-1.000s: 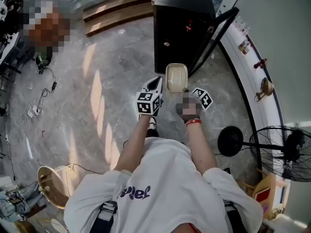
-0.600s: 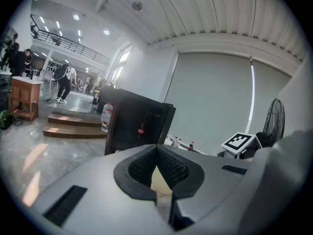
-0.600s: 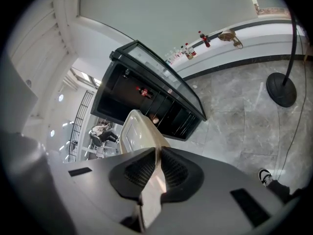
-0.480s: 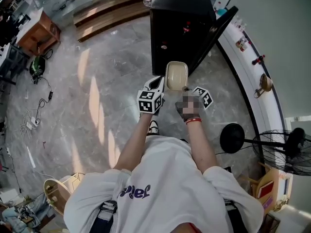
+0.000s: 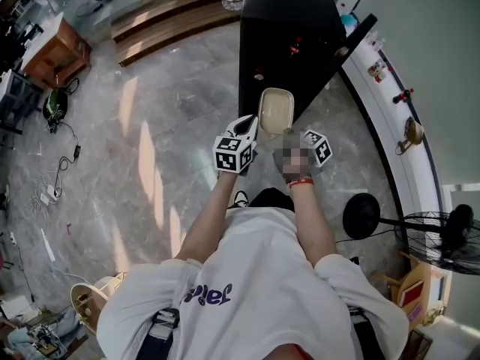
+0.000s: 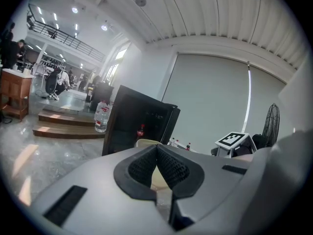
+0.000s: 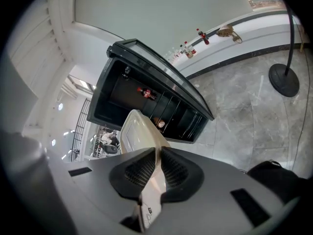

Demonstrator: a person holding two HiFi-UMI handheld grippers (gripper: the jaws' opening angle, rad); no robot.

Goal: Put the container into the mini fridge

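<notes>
Both grippers hold the container in the air before the open mini fridge.
Head view: left gripper and right gripper flank the cream container; the fridge door swings out rightward, and a fan stands further right. Left gripper view: fingers pinched narrow on the container's edge, a water bottle left of the fridge. Right gripper view: fingers clamp the rim; a red drink sits inside.

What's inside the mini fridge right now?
The mini fridge stands open: a red-labelled bottle and a small round item show in its dark interior. The held container covers part of the inside, so anything there is hidden.
</notes>
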